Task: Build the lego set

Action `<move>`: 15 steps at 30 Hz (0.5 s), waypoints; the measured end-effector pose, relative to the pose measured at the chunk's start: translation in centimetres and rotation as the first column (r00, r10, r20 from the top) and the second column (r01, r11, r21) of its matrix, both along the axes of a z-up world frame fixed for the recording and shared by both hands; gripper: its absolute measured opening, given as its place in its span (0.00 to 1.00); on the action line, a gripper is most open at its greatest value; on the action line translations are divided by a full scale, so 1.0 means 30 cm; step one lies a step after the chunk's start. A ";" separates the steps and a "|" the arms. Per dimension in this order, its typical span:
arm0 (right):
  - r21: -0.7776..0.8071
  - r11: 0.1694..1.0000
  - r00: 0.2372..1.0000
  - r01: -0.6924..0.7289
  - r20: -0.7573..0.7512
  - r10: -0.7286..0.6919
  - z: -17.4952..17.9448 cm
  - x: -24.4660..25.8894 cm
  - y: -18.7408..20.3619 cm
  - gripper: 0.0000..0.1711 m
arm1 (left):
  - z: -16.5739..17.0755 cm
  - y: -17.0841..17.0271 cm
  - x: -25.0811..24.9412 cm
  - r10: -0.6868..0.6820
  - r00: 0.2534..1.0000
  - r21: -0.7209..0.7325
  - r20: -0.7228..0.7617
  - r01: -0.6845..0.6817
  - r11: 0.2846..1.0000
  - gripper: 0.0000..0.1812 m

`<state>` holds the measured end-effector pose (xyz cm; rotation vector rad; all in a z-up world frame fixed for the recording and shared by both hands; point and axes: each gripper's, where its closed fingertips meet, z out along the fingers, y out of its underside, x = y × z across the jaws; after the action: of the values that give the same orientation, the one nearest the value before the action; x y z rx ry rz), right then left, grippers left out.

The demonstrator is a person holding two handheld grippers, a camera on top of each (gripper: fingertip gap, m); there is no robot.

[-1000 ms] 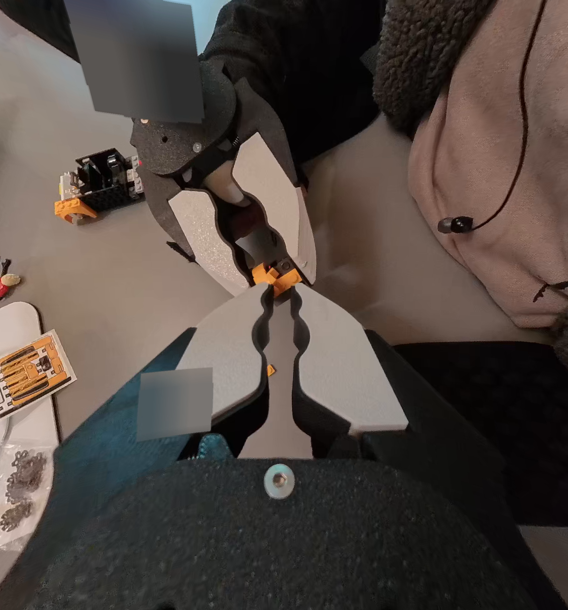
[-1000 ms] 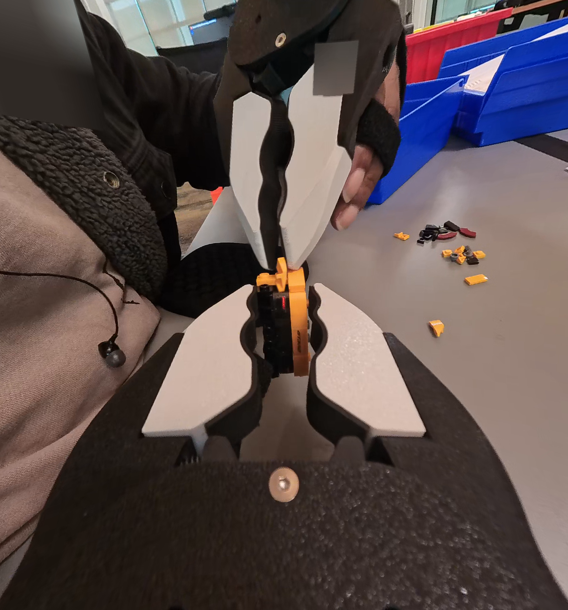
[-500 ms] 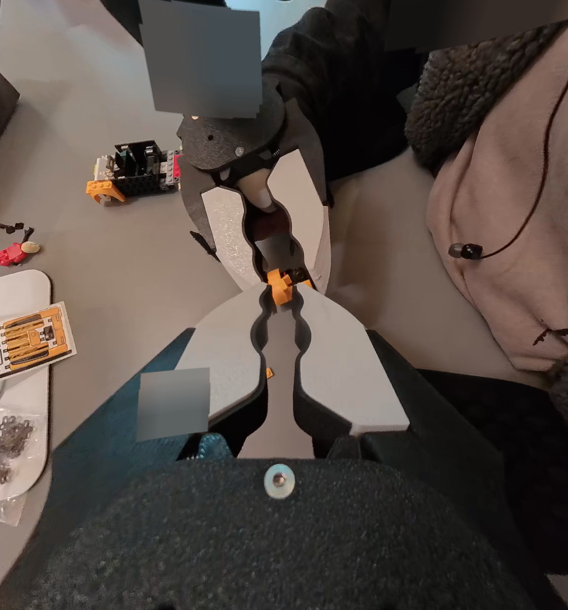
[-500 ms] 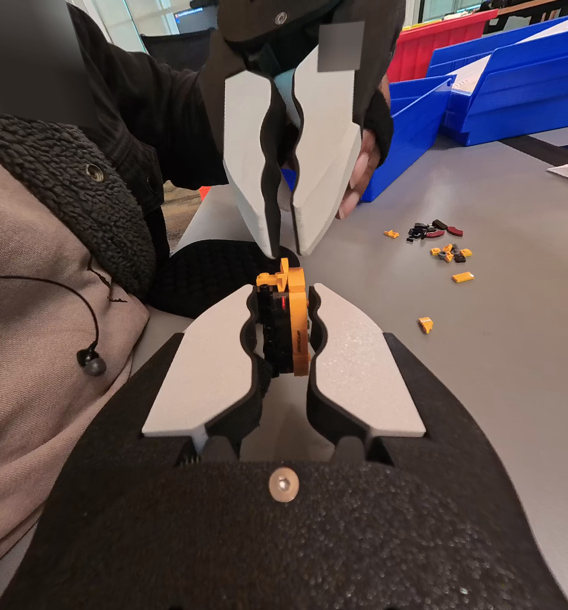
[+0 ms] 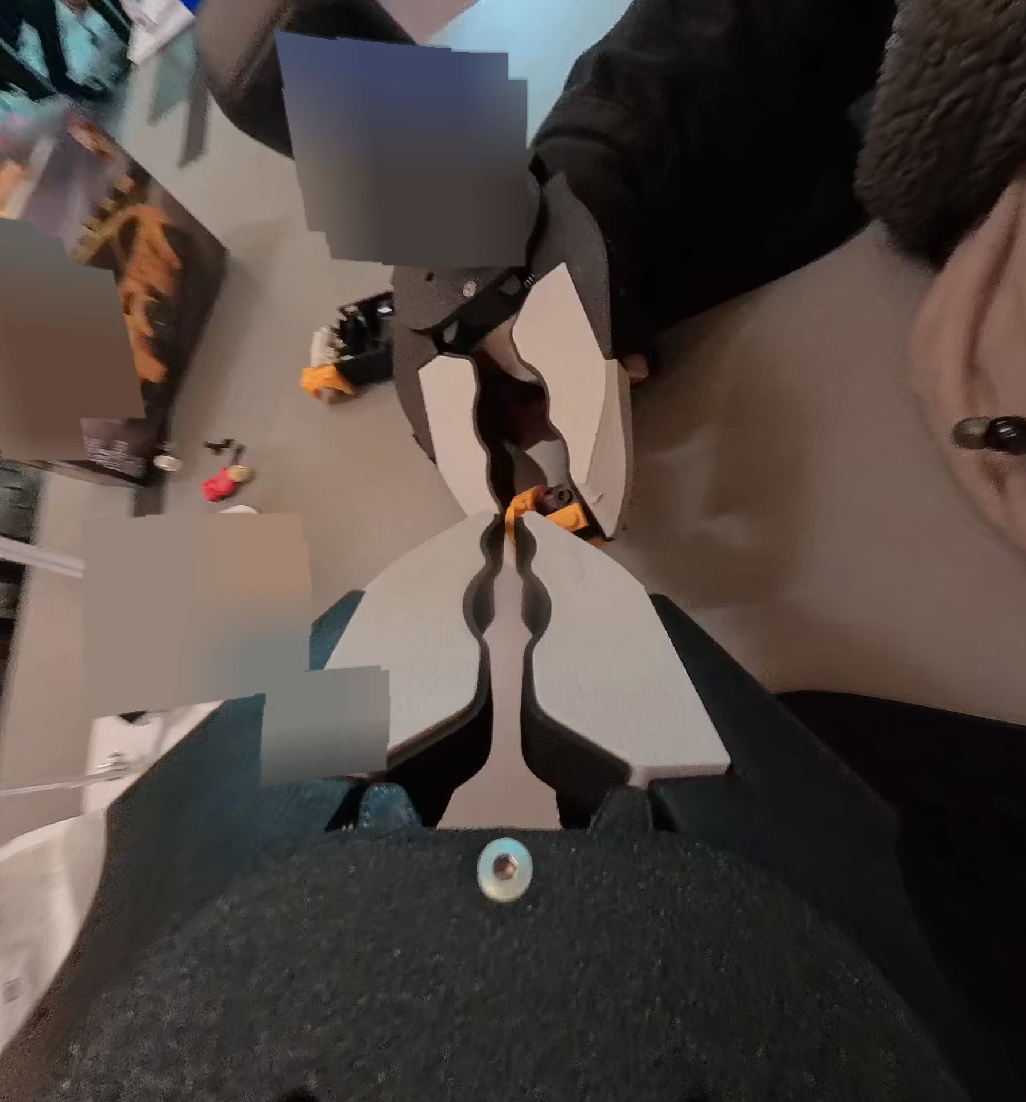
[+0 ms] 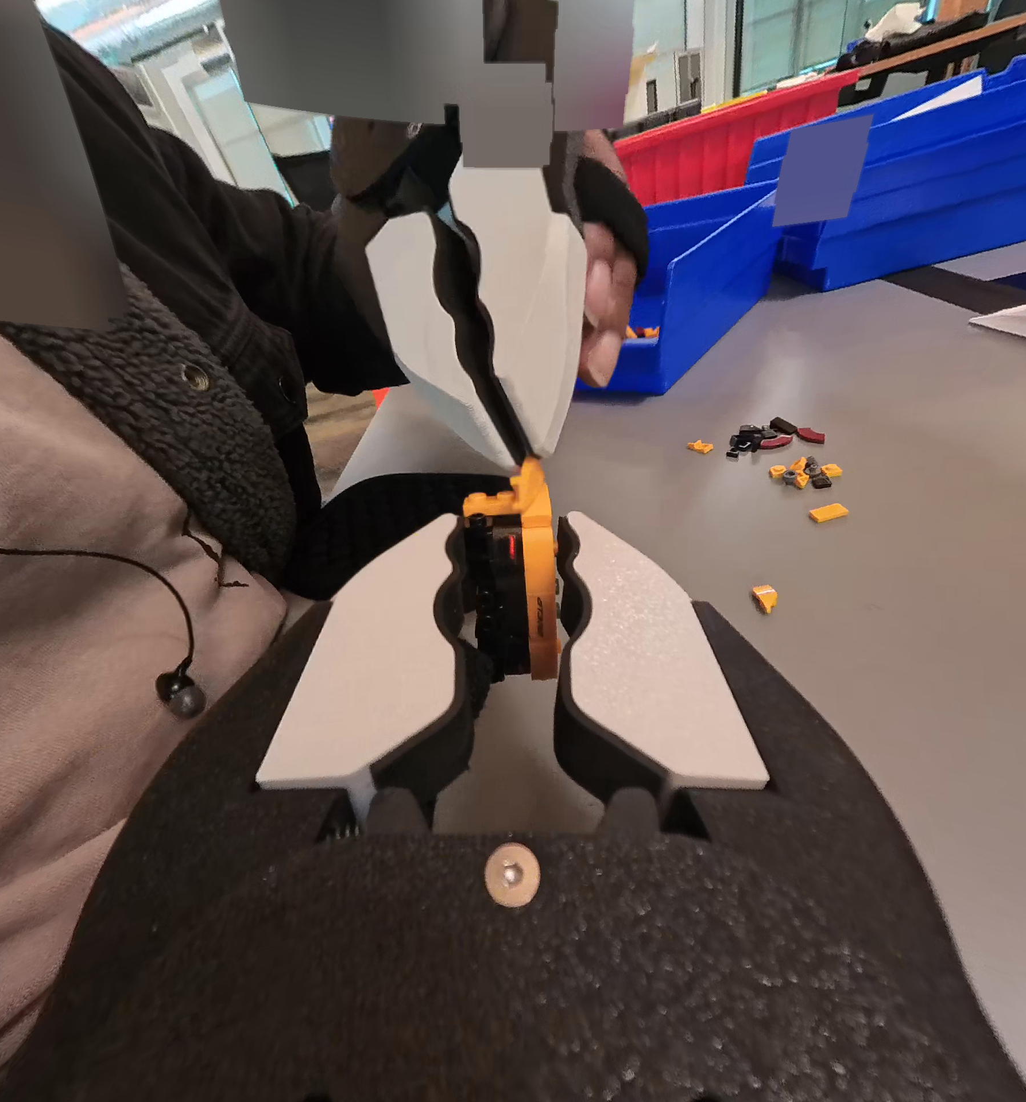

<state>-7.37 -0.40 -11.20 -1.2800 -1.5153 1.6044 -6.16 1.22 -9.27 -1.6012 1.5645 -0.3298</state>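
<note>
My right gripper is shut on a black and orange lego assembly and holds it on edge above the table edge, in front of a person's torso. My left gripper comes down tilted from above, its tips shut on a small orange piece on the assembly's top end. In the left wrist view my left gripper pinches that orange piece, and the right gripper faces it with the assembly between its fingers.
A partly built black and orange model stands on the grey table, with a red piece and a box nearby. Loose orange, black and dark red pieces lie to the right, before blue bins and a red bin.
Half a second ago my left gripper was slightly open just above the assembly. Now it has tilted and shut on the small orange piece at the top. The right gripper kept its hold.
</note>
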 end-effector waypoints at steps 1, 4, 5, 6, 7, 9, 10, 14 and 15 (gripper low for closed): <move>-0.010 1.000 1.000 0.002 -0.003 -0.002 0.003 0.000 0.002 0.17 | 0.010 0.006 0.000 0.006 1.000 0.054 -0.004 -0.006 0.999 0.02; -0.044 0.999 1.000 0.006 -0.018 -0.007 0.015 0.001 0.009 0.17 | 0.026 0.011 0.002 0.010 0.999 0.197 -0.041 -0.001 0.980 0.01; -0.057 0.998 1.000 0.008 -0.023 -0.009 0.020 0.003 0.013 0.17 | 0.028 0.012 0.002 0.008 0.998 0.239 -0.059 0.006 0.971 0.01; -0.069 0.998 1.000 0.010 -0.028 -0.012 0.024 0.004 0.016 0.17 | 0.026 0.011 0.003 0.007 0.997 0.271 -0.078 0.014 0.962 0.01; -0.079 0.997 0.999 0.010 -0.032 -0.013 0.028 0.005 0.018 0.17 | 0.024 0.011 0.003 0.007 0.995 0.302 -0.099 0.024 0.953 0.02; -0.089 0.996 0.999 0.009 -0.031 -0.012 0.029 0.006 0.020 0.17 | 0.019 0.012 0.004 0.007 0.990 0.354 -0.139 0.043 0.934 0.02; -0.090 0.996 1.000 0.008 -0.029 -0.010 0.028 0.005 0.019 0.17 | 0.017 0.011 0.005 0.004 0.988 0.370 -0.154 0.054 0.927 0.02; -0.105 0.994 1.000 0.001 -0.030 -0.004 0.029 0.007 0.016 0.17 | 0.014 0.002 0.010 -0.013 0.982 0.383 -0.187 0.085 0.920 0.02; -0.112 0.994 0.999 -0.001 -0.033 -0.002 0.032 0.008 0.017 0.17 | 0.012 0.000 0.009 -0.016 0.982 0.376 -0.190 0.087 0.922 0.02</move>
<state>-7.12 0.12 -10.25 -1.3071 -1.4225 1.7229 -5.89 1.21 -8.90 -1.3120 1.6901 0.1002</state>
